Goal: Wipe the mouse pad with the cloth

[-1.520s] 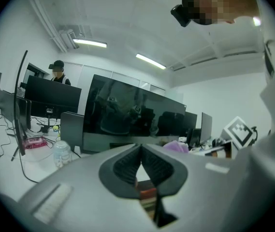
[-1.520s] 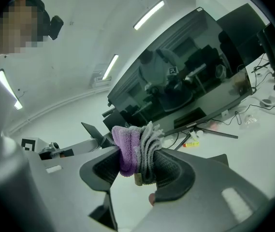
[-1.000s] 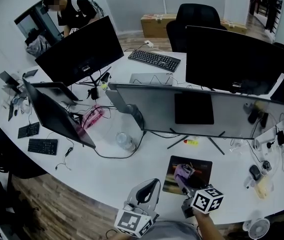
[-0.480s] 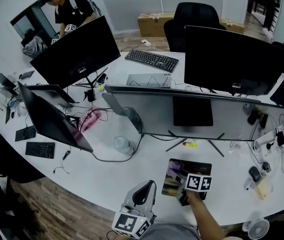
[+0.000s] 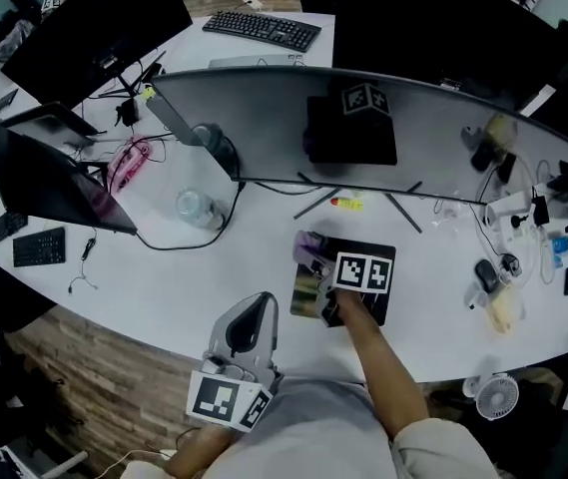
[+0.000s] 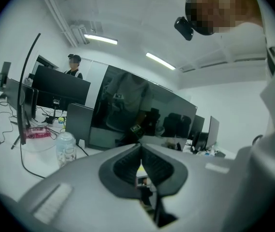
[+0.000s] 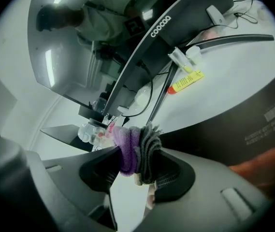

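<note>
Onto the mouse pad (image 5: 375, 250) slides the right tool (image 7: 137, 164), clamped on the cloth (image 7: 133, 146) (left tool (image 6: 140, 167) closed): wiping starts.

One mouse pad (image 5: 308, 292) and one cloth (image 5: 310, 247), both in front of the curved monitor (image 5: 293, 128). Two grippers – the left gripper (image 5: 254, 312) and the right gripper (image 5: 321, 267). Two keyboards – a keyboard (image 5: 261, 28) behind the monitor, a keyboard (image 5: 39, 247) off to its left. One clear bottle (image 5: 196, 208) beside its left end.
</note>
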